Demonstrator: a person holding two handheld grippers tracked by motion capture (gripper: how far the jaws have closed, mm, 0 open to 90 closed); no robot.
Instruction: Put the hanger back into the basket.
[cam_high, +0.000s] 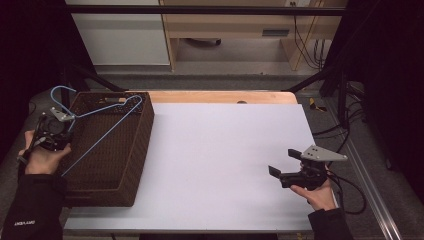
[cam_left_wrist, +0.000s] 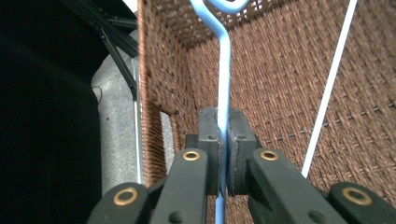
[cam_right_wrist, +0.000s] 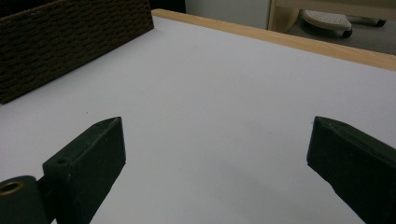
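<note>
High view: the left gripper (cam_high: 51, 131), at the left rim of the brown wicker basket (cam_high: 127, 180), clamps the neck of a blue wire hanger (cam_high: 102, 127); the hanger's triangle slants over the basket, its hook outside the rim. The right gripper (cam_high: 287, 163) hovers over the white table (cam_high: 220, 150), well apart.
Left gripper view: pads (cam_left_wrist: 209, 126) pressed together on the hanger (cam_left_wrist: 224, 70) wire, the basket (cam_left_wrist: 280, 93) weave behind.
Right gripper view: jaws spread wide, nothing between them; basket wall (cam_right_wrist: 70, 42) at far left.
</note>
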